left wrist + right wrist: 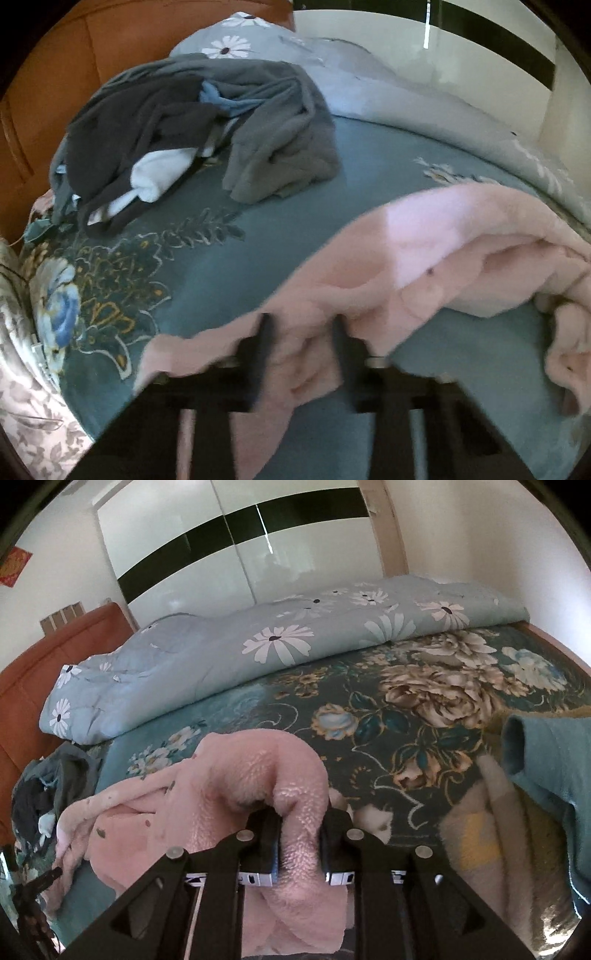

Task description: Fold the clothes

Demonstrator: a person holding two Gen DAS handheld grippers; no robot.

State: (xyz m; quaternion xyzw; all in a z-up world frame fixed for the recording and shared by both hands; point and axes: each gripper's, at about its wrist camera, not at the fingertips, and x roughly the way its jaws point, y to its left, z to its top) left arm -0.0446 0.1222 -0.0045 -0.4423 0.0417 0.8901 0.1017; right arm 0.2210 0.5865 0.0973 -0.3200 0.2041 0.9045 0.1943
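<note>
A pink fleece garment (424,251) lies crumpled on the teal floral bed sheet (258,258). In the left wrist view, my left gripper (303,350) sits at the garment's near edge. Its two dark fingers are blurred, and a bunched fold of pink fabric fills the gap between them. In the right wrist view, my right gripper (299,834) is shut on a thick roll of the same pink garment (236,775). That roll arches up over the fingers and hangs down below them.
A pile of grey, dark and white clothes (207,122) lies near the orange headboard (55,74). A pale blue daisy quilt (221,653) runs along the far side of the bed. A teal garment (546,757) and a cream fuzzy one (480,830) lie at the right.
</note>
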